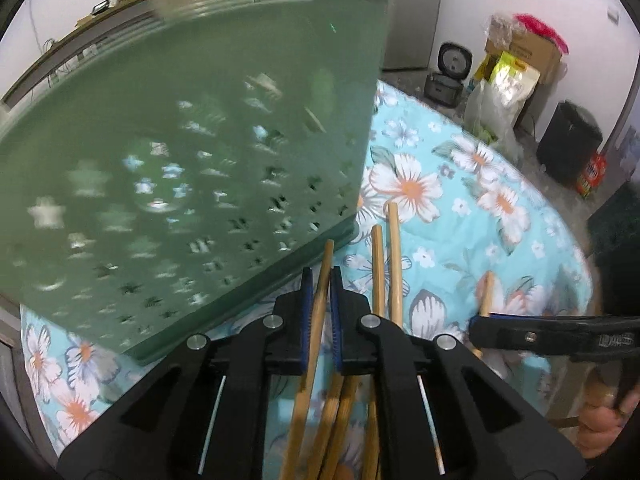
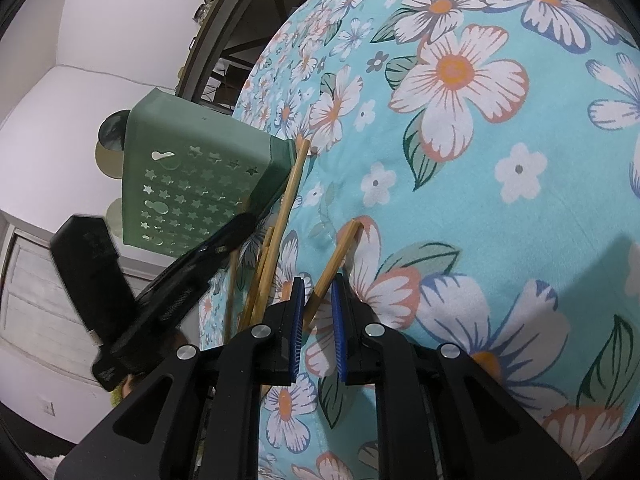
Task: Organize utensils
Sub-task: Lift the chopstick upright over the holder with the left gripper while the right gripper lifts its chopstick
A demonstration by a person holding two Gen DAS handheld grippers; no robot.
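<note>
1. Between the left gripper's [image 1: 320, 280] blue pads: one wooden chopstick [image 1: 320, 300], pinched near its upper end. No earlier view given for comparison.
2. Ahead-left of that claw: green star-perforated utensil holder [image 1: 180, 160], blurred, lying tilted on the floral tablecloth [image 1: 460, 220]. Just right of the claw: loose chopsticks [image 1: 394, 264].
3. Right wrist view: right gripper [image 2: 318, 292] nearly pressed together on a single chopstick [image 2: 336, 256], its tip pointing up-left.
4. Far left of this claw: holder, remaining chopsticks beside it.
5. Handling judgement: keep each pinch firm, align the stick lengthwise with the holder's opening, release one at a time.
</note>
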